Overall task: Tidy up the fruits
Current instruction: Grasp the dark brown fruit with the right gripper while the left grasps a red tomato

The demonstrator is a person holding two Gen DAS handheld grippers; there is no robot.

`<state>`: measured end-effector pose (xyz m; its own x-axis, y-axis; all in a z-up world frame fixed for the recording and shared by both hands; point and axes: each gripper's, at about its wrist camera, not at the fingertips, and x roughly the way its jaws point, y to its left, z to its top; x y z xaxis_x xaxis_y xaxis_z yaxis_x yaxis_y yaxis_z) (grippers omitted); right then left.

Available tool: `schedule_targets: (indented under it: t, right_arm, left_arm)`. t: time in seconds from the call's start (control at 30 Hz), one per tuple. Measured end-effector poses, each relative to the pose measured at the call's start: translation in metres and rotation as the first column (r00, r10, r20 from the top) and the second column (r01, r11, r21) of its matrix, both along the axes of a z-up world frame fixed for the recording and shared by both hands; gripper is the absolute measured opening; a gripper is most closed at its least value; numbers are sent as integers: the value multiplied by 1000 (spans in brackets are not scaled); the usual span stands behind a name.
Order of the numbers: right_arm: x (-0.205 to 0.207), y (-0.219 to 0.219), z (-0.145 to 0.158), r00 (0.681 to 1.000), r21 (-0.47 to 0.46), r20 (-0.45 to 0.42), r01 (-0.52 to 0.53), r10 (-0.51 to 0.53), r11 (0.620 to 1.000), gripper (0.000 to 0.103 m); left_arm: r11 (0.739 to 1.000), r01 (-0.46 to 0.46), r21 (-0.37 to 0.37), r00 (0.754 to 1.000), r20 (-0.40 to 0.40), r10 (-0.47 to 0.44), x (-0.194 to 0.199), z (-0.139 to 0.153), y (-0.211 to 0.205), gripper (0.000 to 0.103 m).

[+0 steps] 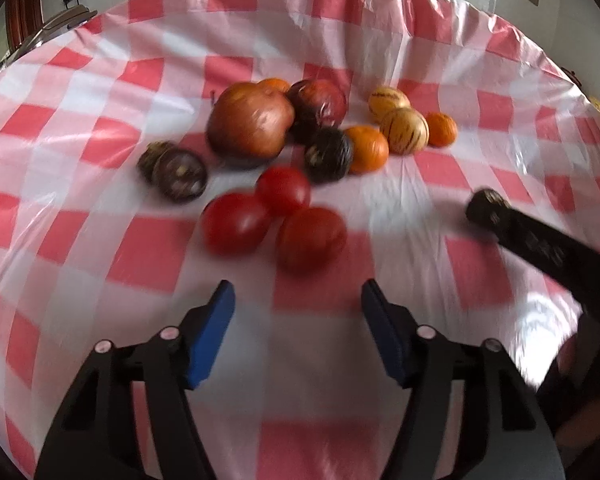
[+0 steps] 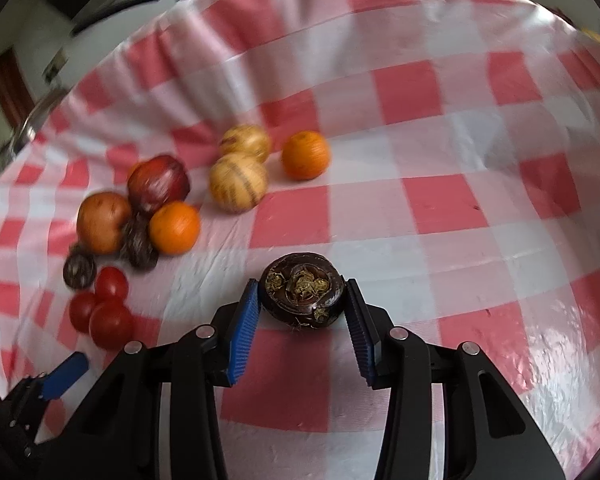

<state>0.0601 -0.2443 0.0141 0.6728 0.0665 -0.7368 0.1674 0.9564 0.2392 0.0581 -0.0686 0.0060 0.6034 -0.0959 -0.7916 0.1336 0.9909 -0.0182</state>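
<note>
Fruits (image 1: 284,148) are lying loose on the checked cloth (image 1: 480,160): tomatoes, oranges, striped melons. The right gripper (image 2: 302,312) is clamping a dark, round chestnut (image 2: 302,289); the left gripper (image 1: 298,300) is hanging apart near the tomatoes (image 1: 274,216).

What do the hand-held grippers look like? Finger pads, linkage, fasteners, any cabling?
Both match. The left hand-held gripper has two black angular linkage arms with triangular cutouts, round silver-pink pivot pins at the joints, and flat blue pads on the fingers. The right hand-held gripper is the same black frame with silver pins; its blue pads show fine ribbing. No cables, markings or sleeves are visible.
</note>
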Motion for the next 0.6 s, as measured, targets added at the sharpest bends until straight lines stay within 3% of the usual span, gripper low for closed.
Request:
schedule_targets:
  t: [0.17,0.23,0.43,0.6]
  right_arm:
    - [1,-14,-3,999,57,4,33,-33,998,43]
    - [0,-15,-2,999,63,6,31,-31,998,43]
    - [3,-16,-3,1000,77,7,27,-27,997,43]
    - [3,-17,-4,1000,90,10,26,-27,996,43]
  left_arm:
    - [999,-2,34,1000,7,1,25,-1,-15,50]
    - [999,-16,36,1000,11,15,31,-1,-16,39]
    - [999,-23,-25,999,26,23,20,2,-8,38]
    - [999,-36,-32,998,47,38,6,6,-7,38]
